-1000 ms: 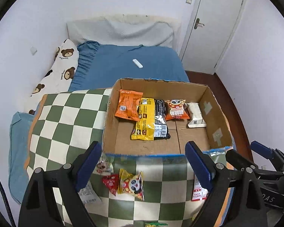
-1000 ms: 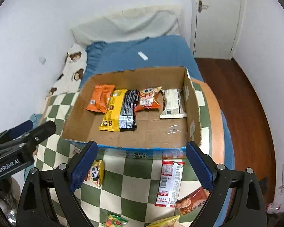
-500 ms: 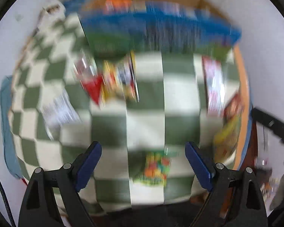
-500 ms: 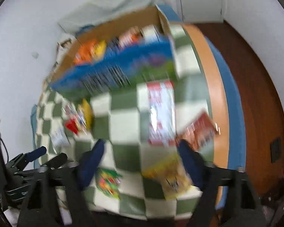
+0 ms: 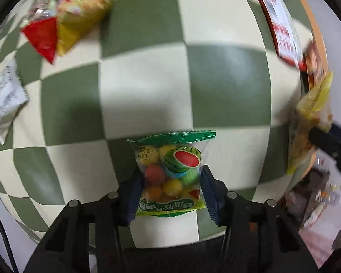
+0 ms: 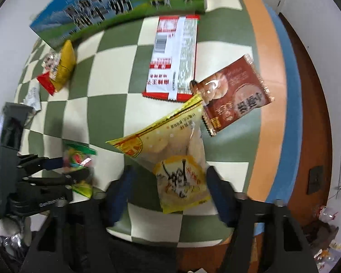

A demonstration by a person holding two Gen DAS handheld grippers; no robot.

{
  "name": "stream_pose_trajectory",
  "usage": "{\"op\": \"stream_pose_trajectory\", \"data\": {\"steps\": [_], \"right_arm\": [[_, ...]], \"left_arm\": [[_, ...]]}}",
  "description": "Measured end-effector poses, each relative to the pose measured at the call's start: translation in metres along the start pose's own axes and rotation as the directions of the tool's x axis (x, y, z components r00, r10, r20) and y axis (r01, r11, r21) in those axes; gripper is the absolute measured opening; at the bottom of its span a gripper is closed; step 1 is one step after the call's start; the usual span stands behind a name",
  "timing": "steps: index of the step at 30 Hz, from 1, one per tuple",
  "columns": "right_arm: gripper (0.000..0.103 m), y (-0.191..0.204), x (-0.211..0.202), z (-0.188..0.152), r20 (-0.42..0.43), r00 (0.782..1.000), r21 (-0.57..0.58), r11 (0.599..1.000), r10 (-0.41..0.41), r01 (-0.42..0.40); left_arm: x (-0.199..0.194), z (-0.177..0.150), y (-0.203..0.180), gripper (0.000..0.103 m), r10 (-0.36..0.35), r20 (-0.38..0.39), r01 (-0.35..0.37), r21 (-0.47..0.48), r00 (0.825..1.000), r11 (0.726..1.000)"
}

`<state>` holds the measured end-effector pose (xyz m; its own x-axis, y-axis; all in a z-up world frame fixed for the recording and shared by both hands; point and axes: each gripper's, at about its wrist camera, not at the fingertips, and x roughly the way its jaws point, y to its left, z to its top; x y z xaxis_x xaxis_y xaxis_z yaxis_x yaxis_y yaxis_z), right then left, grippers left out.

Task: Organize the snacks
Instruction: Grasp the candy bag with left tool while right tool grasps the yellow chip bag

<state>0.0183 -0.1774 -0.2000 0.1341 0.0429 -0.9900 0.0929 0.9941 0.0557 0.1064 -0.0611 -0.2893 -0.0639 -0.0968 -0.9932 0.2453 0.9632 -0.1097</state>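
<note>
A green bag of coloured gumballs with a watermelon picture lies on the green-and-cream checked cloth near its front edge. My left gripper has its blue fingers pressed against both sides of the bag. It also shows in the right wrist view with the bag. A yellow snack bag lies between the fingers of my right gripper, which stand wide apart around it. The cardboard box stands at the back.
A red-and-white packet and a brown pastry packet lie behind the yellow bag. A yellow packet with a red one and a white packet lie at the left. The table edge is close at the front and right.
Both grippers have swung down from the box view to the front of the table. The left fingers have narrowed onto the gumball bag. The right fingers now straddle the yellow bag.
</note>
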Motion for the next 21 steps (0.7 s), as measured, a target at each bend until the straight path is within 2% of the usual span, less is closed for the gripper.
{"op": "stream_pose_trajectory", "data": {"steps": [2, 6, 8, 10, 13, 15, 17, 21], "right_arm": [[0.05, 0.001, 0.005, 0.003, -0.007, 1.0, 0.032, 0.999, 0.023, -0.023], [0.049, 0.012, 0.008, 0.009, -0.01, 0.994, 0.076, 0.991, 0.109, -0.108], [0.05, 0.017, 0.012, 0.012, -0.019, 0.995, 0.08, 0.992, 0.096, -0.095], [0.056, 0.02, 0.023, 0.013, -0.042, 0.996, 0.086, 0.993, 0.08, -0.076], [0.053, 0.023, 0.042, 0.011, -0.082, 0.995, 0.088, 0.995, 0.051, -0.044], [0.05, 0.024, 0.044, 0.009, -0.072, 0.996, 0.092, 0.995, 0.048, -0.042], [0.046, 0.025, 0.038, 0.008, -0.057, 0.997, 0.095, 0.994, 0.056, -0.05], [0.043, 0.021, 0.013, 0.012, -0.009, 0.993, 0.132, 0.984, 0.122, -0.12]], "left_arm": [[-0.007, 0.005, 0.007, 0.046, 0.015, 0.037, -0.014, -0.036, 0.999, 0.999], [-0.003, 0.013, 0.021, 0.049, -0.017, 0.027, 0.02, -0.101, 0.999, 0.995], [0.007, 0.016, 0.02, 0.05, -0.022, -0.006, 0.022, -0.091, 1.0, 0.996], [0.011, 0.018, 0.02, 0.05, -0.016, -0.004, 0.016, -0.09, 1.0, 0.996], [0.01, 0.013, 0.014, 0.047, -0.001, 0.015, 0.002, -0.093, 1.0, 0.996], [0.005, 0.011, 0.009, 0.046, 0.006, 0.038, -0.003, -0.086, 0.999, 0.996], [-0.004, 0.004, 0.004, 0.046, 0.006, 0.06, -0.001, -0.08, 0.998, 0.997], [-0.032, -0.001, 0.0, 0.045, -0.023, 0.11, 0.031, -0.072, 0.994, 0.997]]}}
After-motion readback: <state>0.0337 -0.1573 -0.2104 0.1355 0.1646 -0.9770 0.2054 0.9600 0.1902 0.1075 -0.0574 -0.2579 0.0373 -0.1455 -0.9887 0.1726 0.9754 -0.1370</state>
